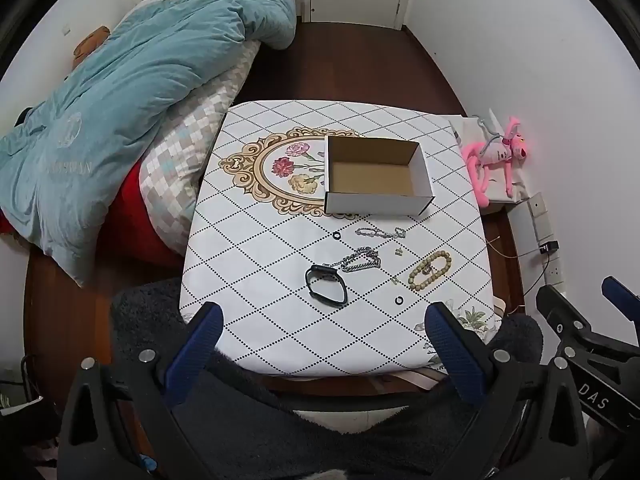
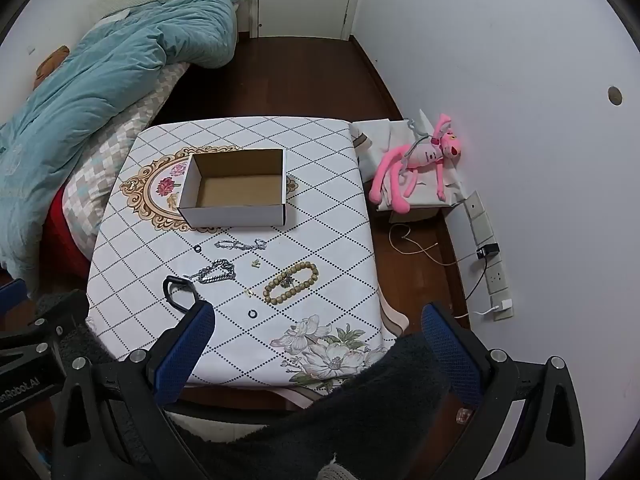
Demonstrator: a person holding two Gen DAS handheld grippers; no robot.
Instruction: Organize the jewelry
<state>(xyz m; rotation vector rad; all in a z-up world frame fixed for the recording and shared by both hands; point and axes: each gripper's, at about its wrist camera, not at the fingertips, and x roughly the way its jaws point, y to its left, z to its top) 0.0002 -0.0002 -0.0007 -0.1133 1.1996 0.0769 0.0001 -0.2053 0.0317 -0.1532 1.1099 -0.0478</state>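
Note:
An empty open cardboard box stands mid-table. In front of it lie a thin silver chain, a thick silver chain, a black wristband, a beige bead bracelet, two small black rings and small earrings. My left gripper is open and empty above the table's near edge. My right gripper is open and empty, its left finger over part of the wristband.
The table has a white diamond-pattern cloth. A bed with a blue quilt lies to the left. A pink plush toy sits on a box to the right, by wall sockets and cables. Dark fleece clothing is below.

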